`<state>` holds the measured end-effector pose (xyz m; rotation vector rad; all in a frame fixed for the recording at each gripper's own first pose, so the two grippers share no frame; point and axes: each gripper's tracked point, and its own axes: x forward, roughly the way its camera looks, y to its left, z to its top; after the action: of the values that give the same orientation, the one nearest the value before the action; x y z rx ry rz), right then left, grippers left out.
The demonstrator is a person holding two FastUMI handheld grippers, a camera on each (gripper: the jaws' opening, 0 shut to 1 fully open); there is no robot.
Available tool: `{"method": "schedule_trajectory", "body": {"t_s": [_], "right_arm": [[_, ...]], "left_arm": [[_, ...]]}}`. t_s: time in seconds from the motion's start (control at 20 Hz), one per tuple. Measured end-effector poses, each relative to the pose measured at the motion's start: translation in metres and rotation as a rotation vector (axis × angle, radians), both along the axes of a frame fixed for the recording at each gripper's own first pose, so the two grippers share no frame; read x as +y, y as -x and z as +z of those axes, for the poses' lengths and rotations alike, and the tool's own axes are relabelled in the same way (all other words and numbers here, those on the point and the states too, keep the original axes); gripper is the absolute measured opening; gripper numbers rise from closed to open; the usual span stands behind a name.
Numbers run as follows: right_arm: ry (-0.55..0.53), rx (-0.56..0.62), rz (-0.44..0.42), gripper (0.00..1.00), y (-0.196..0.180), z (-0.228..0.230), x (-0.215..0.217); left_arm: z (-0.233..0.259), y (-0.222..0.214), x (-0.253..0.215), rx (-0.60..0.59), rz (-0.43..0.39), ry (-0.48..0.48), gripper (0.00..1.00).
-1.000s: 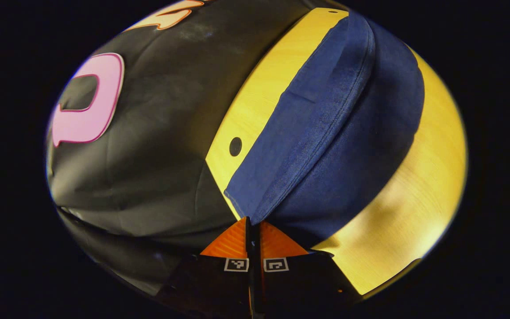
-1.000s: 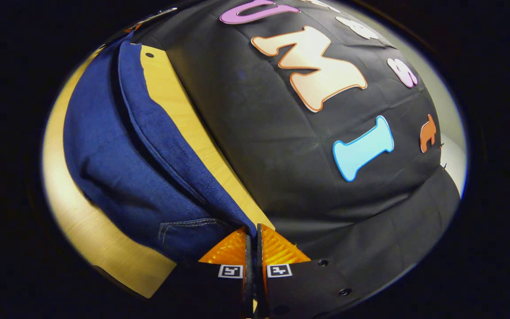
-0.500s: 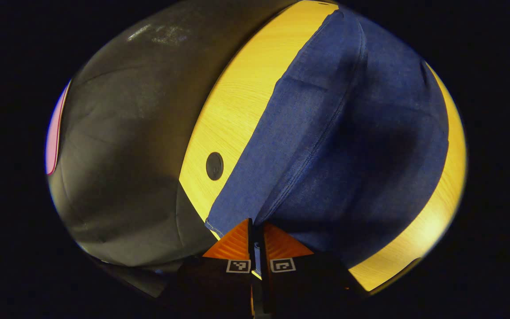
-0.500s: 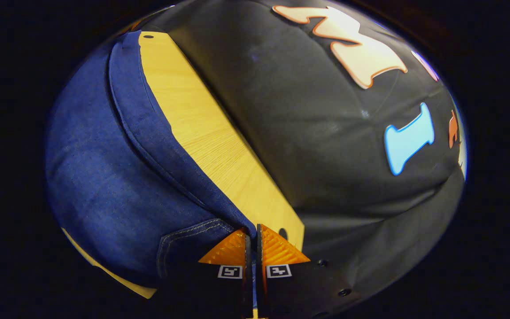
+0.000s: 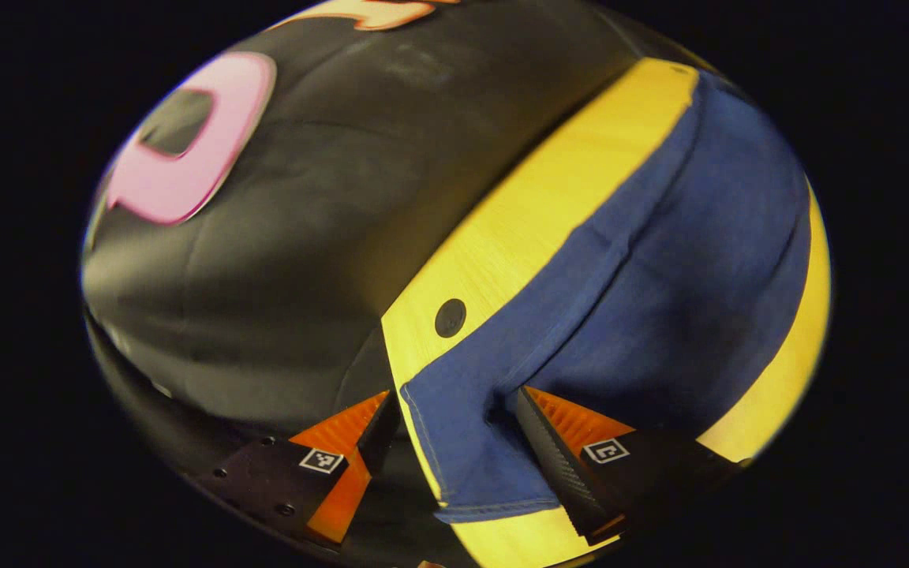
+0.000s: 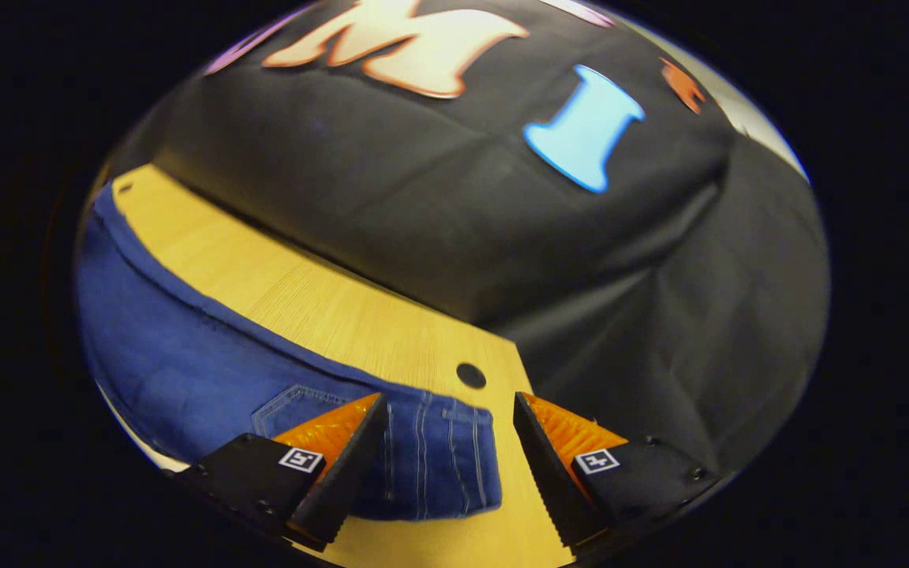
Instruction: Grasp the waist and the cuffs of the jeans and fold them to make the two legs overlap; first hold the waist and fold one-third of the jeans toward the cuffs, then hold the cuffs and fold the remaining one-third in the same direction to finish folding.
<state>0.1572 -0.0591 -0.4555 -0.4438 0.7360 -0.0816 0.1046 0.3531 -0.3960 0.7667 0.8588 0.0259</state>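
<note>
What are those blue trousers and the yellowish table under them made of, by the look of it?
The jeans look like dark blue denim: a matte, finely grained weave with pale stitched seams and a sewn pocket outline. The table looks like light wood or a wood-look laminate: fine straight grain lines and a smooth, slightly glossy top. Which of the two cannot be told from here.

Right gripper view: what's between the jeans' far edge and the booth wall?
A bare strip of wooden table with one dark hole, running between the jeans and the wall.
</note>
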Motion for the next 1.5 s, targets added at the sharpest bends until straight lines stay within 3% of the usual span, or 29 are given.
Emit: {"method": "schedule_trajectory", "body": {"t_s": [0.2,0.45,0.5,0.65,0.75,0.8,0.85,1.0,1.05,1.15,1.25,1.3,1.4,1.45,1.5], "right_arm": [[-0.231,0.059,-0.228,1.0,0.041,-0.03,-0.055],[-0.587,0.19,-0.479,0.99,0.061,-0.098,-0.064],[-0.617,0.204,-0.509,0.94,0.062,-0.102,-0.069],[-0.656,0.227,-0.589,0.99,0.065,-0.113,-0.074],[-0.667,0.239,-0.636,0.94,0.066,-0.117,-0.074],[-0.674,0.198,-0.659,0.99,0.058,-0.117,-0.077],[-0.687,0.198,-0.687,0.95,0.056,-0.117,-0.077],[-0.648,0.166,-0.761,0.97,0.051,-0.13,-0.086],[-0.689,0.204,-0.761,0.79,0.057,-0.131,-0.079],[-0.718,0.164,-0.785,0.44,0.044,-0.123,-0.084],[-0.766,0.022,-0.747,0.08,0.013,-0.086,-0.079],[-0.774,-0.045,-0.687,0.05,0.001,-0.066,-0.069],[-0.755,-0.12,-0.538,0.08,-0.017,-0.021,-0.044],[-0.728,-0.149,-0.464,0.08,-0.018,0.004,-0.03],[-0.709,-0.168,-0.394,0.08,-0.021,0.027,-0.015]], "left_arm": [[0.002,-0.011,-0.01,-0.11,0.097,0.236,0.95],[0.081,-0.052,-0.042,-0.268,0.153,0.469,0.95],[0.102,-0.065,-0.044,-0.312,0.151,0.479,0.95],[0.168,-0.091,-0.053,-0.377,0.144,0.481,0.95],[0.199,-0.107,-0.054,-0.414,0.141,0.493,0.95],[0.208,-0.112,-0.05,-0.431,0.147,0.506,0.95],[0.216,-0.113,-0.049,-0.448,0.157,0.525,0.95],[0.233,-0.109,-0.042,-0.484,0.197,0.588,0.94],[0.23,-0.107,-0.037,-0.482,0.214,0.591,0.95],[0.224,-0.097,-0.022,-0.465,0.245,0.591,1.0],[0.216,-0.086,0.0,-0.453,0.277,0.571,0.95],[0.213,-0.083,0.012,-0.449,0.294,0.561,0.95],[0.208,-0.076,0.032,-0.438,0.324,0.552,0.95],[0.204,-0.073,0.041,-0.432,0.338,0.551,1.0],[0.2,-0.069,0.049,-0.424,0.348,0.551,0.95]]}}
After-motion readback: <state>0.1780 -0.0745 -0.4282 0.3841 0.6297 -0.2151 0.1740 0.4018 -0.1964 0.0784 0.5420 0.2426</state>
